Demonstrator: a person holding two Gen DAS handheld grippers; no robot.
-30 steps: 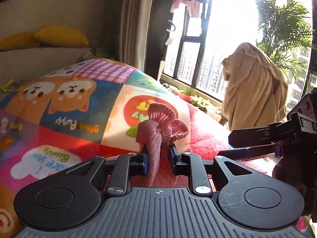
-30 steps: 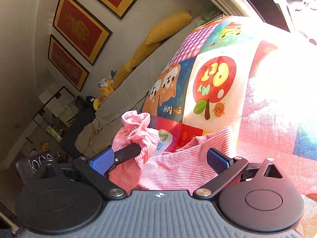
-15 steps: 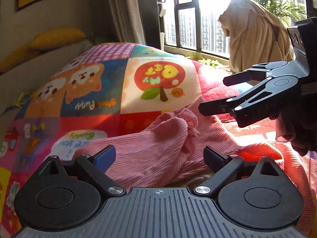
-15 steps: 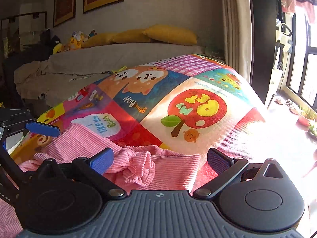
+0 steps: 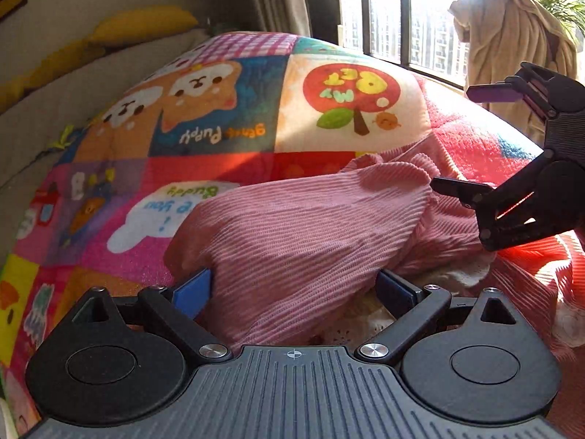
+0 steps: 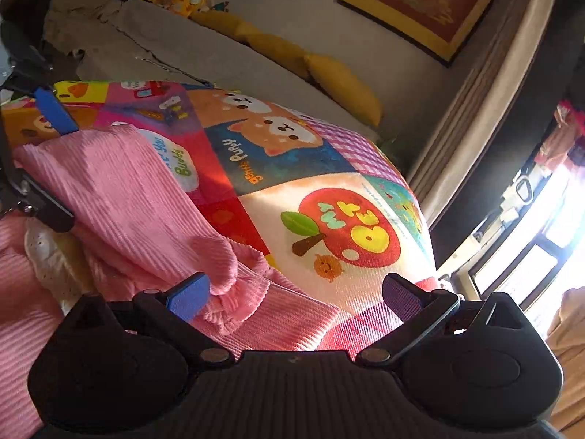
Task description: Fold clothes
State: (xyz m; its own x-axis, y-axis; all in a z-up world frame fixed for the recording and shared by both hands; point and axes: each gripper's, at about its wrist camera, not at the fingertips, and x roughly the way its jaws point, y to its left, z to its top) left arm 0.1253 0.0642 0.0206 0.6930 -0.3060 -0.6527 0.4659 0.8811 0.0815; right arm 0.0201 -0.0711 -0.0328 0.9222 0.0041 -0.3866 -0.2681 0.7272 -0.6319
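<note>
A pink ribbed garment [image 5: 310, 226] lies bunched on a colourful patchwork blanket [image 5: 219, 135]. One sleeve runs across it, and the frilled cuff [image 6: 226, 267] rests beside my right gripper's left finger. My left gripper [image 5: 294, 291] is open, its fingers either side of the sleeve's thick end without closing on it. My right gripper [image 6: 294, 294] is open too, low over the garment's edge and the blanket [image 6: 329, 226]. Each gripper shows in the other's view, the right gripper [image 5: 471, 139] and the left gripper [image 6: 44, 157]. White lacy fabric [image 6: 51, 256] peeks from under the pink.
A beige cloth [image 5: 512, 36] hangs draped by the bright window [image 5: 384, 11]. Yellow cushions [image 6: 329, 77] lie along a grey sofa [image 6: 164, 47] behind the blanket. Framed pictures [image 6: 420, 7] hang on the wall, and a curtain [image 6: 475, 109] sits beside the window.
My left gripper was shut on the pink cuff held up; it has opened and the sleeve now lies across the garment. Both grippers have come down close to the cloth.
</note>
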